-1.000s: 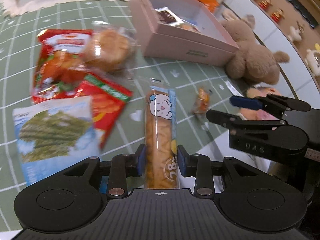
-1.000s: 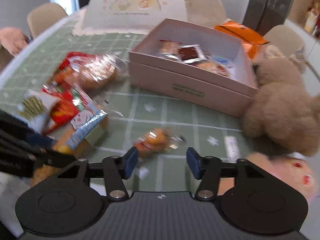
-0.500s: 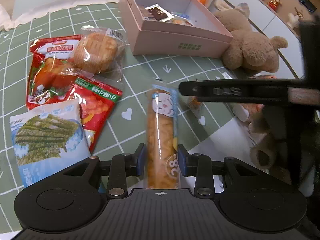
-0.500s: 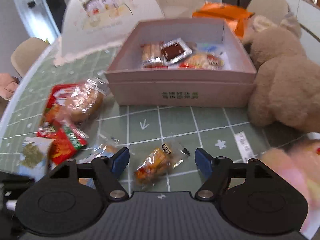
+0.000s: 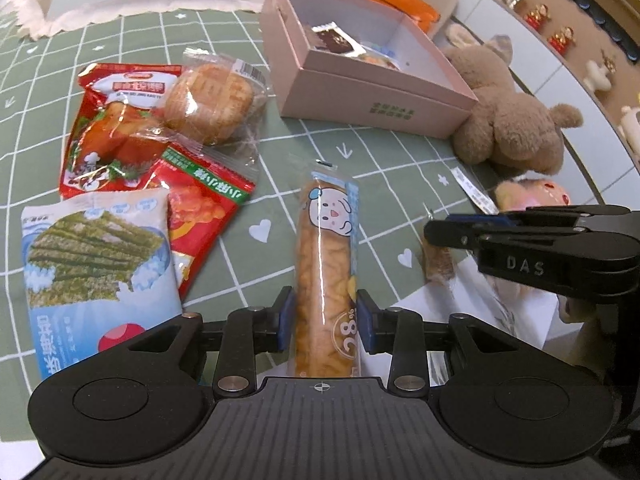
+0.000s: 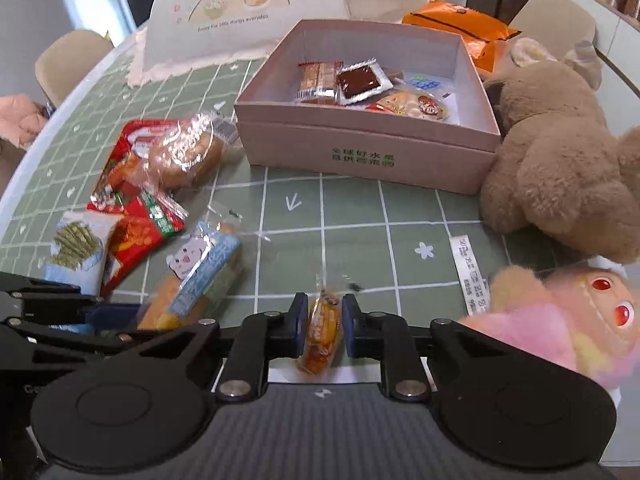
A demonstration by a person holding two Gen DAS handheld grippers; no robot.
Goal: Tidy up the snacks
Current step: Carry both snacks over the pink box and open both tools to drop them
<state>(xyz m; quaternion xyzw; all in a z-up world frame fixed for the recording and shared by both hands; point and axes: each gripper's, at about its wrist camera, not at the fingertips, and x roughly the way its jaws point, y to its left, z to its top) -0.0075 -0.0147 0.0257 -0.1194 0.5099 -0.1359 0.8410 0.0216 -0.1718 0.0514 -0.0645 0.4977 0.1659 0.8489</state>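
Right gripper [image 6: 322,322] just clamped the small snack [image 6: 321,332]; left gripper [image 5: 325,316] grips the long snack [image 5: 326,264].

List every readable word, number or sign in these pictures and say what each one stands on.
"DAS": right hand-held gripper.
"Enjoy the little things everyday.": white cover.
"8" and "%", upside down: long snack.
Green print on the pink box, the red packets, the seaweed pack and the white tag: too small or blurred to read.

"DAS" on my right claw [image 5: 434,229], "Enjoy the little things everyday" on the paper cover [image 6: 240,4], "38%" upside down on my long snack packet [image 5: 326,256]
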